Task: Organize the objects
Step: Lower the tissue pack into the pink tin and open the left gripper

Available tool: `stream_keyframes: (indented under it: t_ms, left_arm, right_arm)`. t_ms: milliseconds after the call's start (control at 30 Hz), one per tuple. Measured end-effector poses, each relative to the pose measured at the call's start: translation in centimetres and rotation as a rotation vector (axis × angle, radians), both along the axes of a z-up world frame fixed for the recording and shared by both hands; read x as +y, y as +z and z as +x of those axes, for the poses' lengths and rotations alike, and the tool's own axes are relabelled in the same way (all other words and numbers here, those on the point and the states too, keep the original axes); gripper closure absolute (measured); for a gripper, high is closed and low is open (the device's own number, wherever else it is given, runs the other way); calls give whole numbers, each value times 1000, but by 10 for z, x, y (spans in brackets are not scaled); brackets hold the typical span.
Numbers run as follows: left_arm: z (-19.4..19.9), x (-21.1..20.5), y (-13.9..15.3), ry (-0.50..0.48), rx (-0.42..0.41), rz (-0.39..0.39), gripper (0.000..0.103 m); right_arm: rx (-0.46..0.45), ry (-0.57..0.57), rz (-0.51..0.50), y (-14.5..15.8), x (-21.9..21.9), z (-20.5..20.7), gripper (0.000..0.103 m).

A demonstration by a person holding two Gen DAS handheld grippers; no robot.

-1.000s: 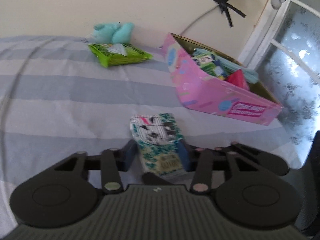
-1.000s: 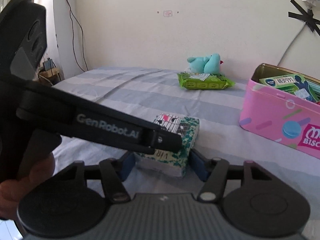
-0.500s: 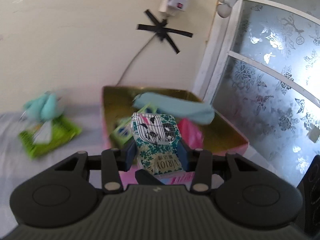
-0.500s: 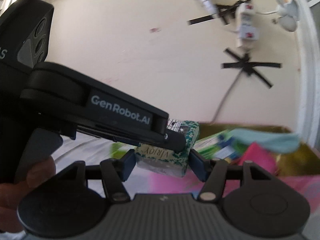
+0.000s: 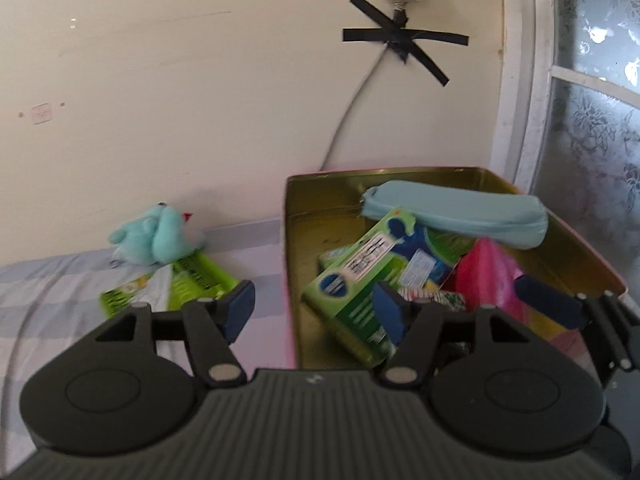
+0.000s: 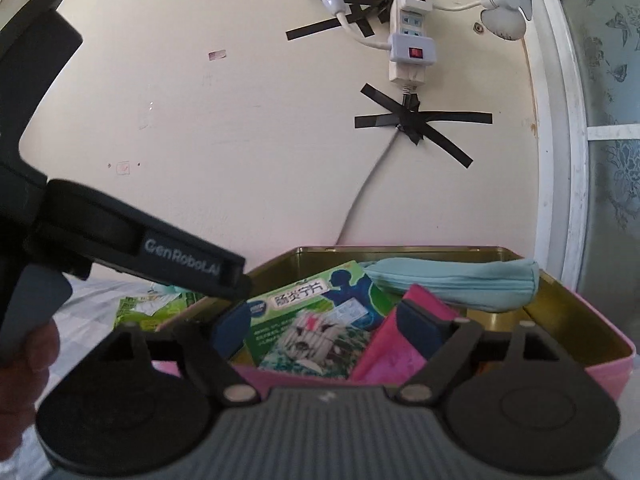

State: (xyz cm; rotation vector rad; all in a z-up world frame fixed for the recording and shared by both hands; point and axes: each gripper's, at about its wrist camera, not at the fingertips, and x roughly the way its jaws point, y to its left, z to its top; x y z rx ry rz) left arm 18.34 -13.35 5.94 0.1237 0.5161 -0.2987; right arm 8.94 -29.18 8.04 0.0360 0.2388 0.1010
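The green-and-white patterned tissue pack [image 6: 316,338] lies loose inside the pink tin [image 6: 600,360], on top of a green carton [image 6: 304,300]. My right gripper [image 6: 325,330] hovers over the tin's near wall, jaws opening, its pads clear of the pack. In the left wrist view my left gripper [image 5: 314,314] straddles the tin's left wall [image 5: 291,248], jaws also opening with nothing held. A sliver of the pack [image 5: 438,299] shows past its right finger. The left gripper's arm [image 6: 180,268] crosses the right wrist view.
The tin also holds a light-blue pouch [image 5: 456,216] and a pink packet [image 5: 488,280]. A teal plush [image 5: 156,236] and a green wipes pack [image 5: 192,280] lie on the striped bedsheet [image 5: 48,300] by the wall. A window frame [image 5: 524,80] stands on the right.
Both grippers lifted the tissue pack off the bed and carried it over the tin. They have now spread apart and the pack has dropped into the tin.
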Motion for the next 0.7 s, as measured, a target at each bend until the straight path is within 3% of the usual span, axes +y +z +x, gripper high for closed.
stream_keyframes:
  t_ms: [200,700]
  left_arm:
    - [-18,11,1,28,-11,-3,33]
    - [-35,28,-2,118,-50,26,33]
  right_arm:
    - [-70,-15,-37,1,10,-29,19]
    - [-99,-24,7,2,3,-38,19]
